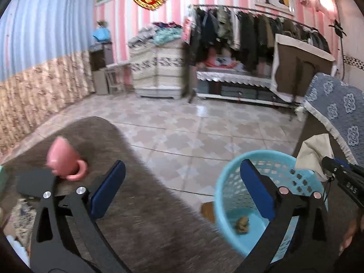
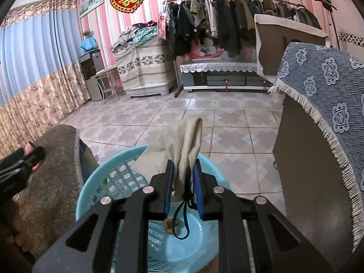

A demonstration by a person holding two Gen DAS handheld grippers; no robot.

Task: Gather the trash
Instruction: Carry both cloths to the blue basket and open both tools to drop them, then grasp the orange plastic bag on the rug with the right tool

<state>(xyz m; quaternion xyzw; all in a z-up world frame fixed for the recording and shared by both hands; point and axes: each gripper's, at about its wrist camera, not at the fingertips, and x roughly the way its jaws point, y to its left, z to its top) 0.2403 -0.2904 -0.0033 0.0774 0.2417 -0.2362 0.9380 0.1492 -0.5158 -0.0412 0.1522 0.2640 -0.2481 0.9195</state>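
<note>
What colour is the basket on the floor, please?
Light blue basket, clearest in the right wrist view.

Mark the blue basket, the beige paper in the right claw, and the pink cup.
blue basket [image 2: 95, 183], right wrist view, left rim.
beige paper [image 2: 182, 145], right wrist view, crumpled middle.
pink cup [image 1: 62, 159], left wrist view, side wall.

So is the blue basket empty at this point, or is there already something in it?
Not empty. The blue basket has a small brownish scrap lying on its bottom; the beige cloth is held above it, not dropped in.
</note>
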